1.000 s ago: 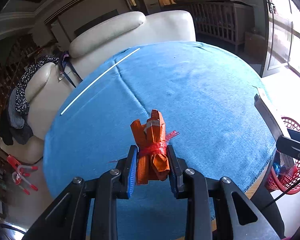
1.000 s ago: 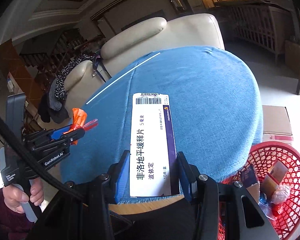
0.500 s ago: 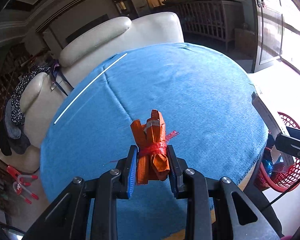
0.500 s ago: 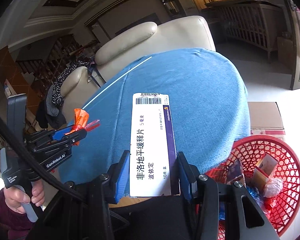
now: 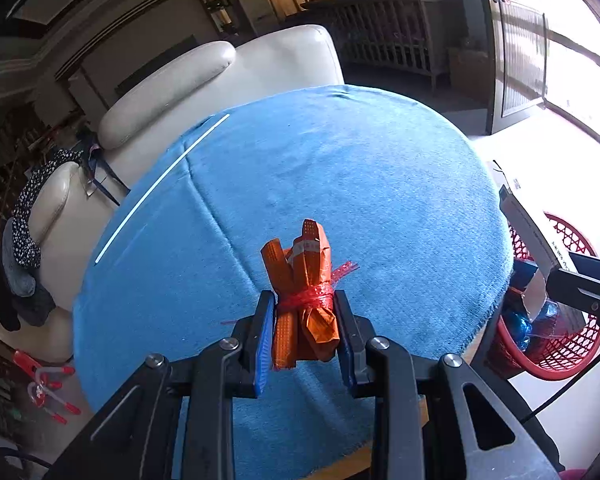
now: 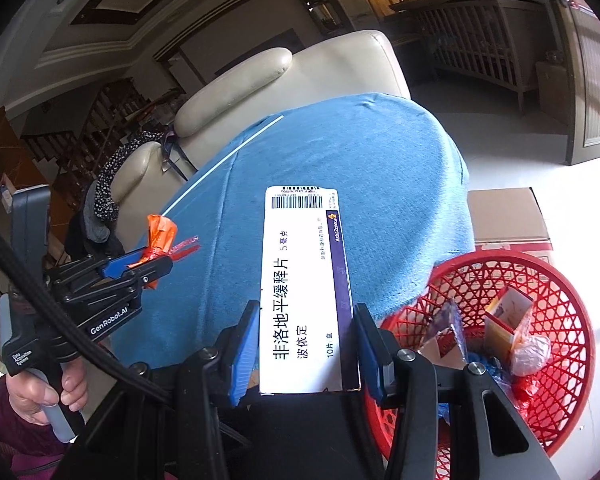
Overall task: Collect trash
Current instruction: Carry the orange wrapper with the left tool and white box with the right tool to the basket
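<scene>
The left gripper (image 5: pixel 303 330) sits low in the centre of its frame, clamped on an orange wrapper bundle (image 5: pixel 303 292) tied with red netting, held over the blue cloth (image 5: pixel 340 184) that covers the worktop. The right gripper (image 6: pixel 305 344) is closed on a white medicine box (image 6: pixel 304 288) with a purple stripe and a barcode at its far end. At the lower right of that frame a red basket (image 6: pixel 556 280) stands on the floor beside the worktop, with wrappers and small cartons inside. A cream armchair (image 6: pixel 300 76) stands behind the worktop, upper centre.
</scene>
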A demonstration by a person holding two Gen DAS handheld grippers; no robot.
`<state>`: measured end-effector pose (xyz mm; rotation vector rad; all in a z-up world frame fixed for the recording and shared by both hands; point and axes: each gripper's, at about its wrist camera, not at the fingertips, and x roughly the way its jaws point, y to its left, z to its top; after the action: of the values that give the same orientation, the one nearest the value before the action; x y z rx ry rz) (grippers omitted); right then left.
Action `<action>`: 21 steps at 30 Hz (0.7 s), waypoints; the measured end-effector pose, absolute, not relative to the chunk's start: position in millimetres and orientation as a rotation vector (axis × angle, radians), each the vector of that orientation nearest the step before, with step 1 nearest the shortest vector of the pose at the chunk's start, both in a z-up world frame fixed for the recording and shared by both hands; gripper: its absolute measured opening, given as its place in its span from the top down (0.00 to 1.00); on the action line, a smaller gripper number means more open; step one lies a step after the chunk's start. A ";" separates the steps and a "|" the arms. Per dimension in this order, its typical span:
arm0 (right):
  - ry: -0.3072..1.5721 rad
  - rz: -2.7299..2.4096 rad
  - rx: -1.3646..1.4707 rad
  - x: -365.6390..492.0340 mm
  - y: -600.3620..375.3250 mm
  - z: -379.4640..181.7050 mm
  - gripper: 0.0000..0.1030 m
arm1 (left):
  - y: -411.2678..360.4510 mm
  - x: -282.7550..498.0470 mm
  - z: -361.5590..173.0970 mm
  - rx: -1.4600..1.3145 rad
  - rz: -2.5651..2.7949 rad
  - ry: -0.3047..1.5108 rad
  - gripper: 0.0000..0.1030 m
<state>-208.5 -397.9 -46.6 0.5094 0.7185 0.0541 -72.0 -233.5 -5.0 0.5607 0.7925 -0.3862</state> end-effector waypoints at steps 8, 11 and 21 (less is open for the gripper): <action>0.711 0.032 0.522 -217.5 -405.7 -46.4 0.53 | -248.4 -80.2 -6.9 0.599 -0.421 0.779 0.70; 0.705 0.025 0.528 -219.9 -407.7 -45.8 0.53 | -254.5 -82.2 -6.5 0.609 -0.431 0.773 0.70; 0.698 -0.003 0.549 -232.8 -419.5 -47.1 0.53 | -274.9 -96.1 -3.5 0.650 -0.478 0.749 0.70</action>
<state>-232.8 -419.5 -47.1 0.5490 0.6977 -0.0025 -96.1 -274.9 -3.5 0.6495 0.7490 -0.4777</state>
